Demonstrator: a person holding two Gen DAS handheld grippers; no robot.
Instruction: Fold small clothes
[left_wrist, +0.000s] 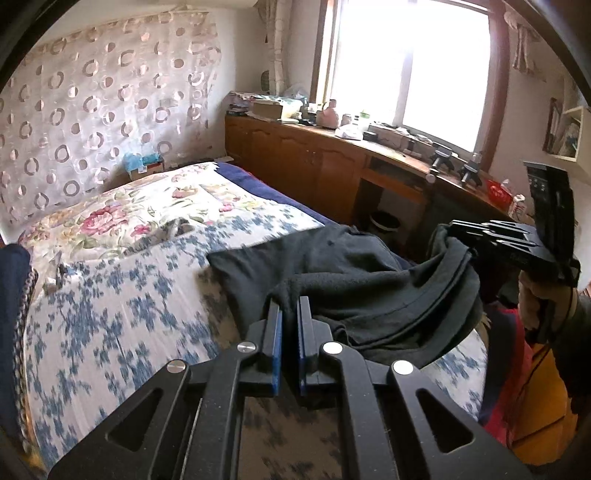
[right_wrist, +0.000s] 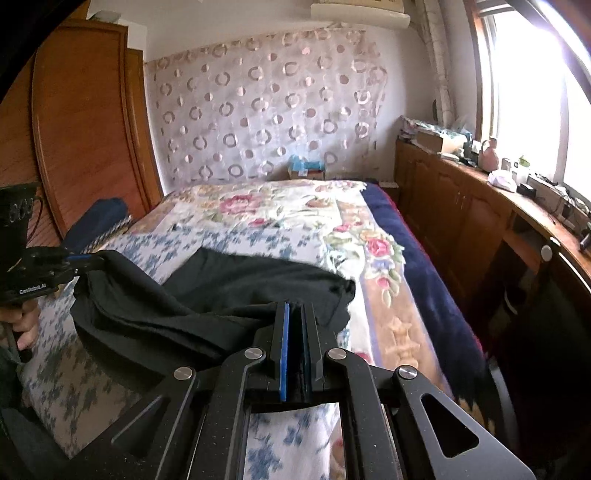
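— What sort of place is this?
— A home bedroom: a bed (right_wrist: 369, 240) under floral covers, a wardrobe (right_wrist: 85, 122), a patterned curtain (left_wrist: 110, 103) on the wall.
— Anything else?
— A cluttered wooden sideboard (left_wrist: 314, 155) beneath a window (left_wrist: 406, 62).

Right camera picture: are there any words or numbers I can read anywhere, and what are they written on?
"GenRobot.AI": white letters on the side of the left gripper, at the left edge of the right wrist view.
Pale embossed marks on the black block above it: too blurred to read.
Boxes on the wooden counter by the window: print too small to read.
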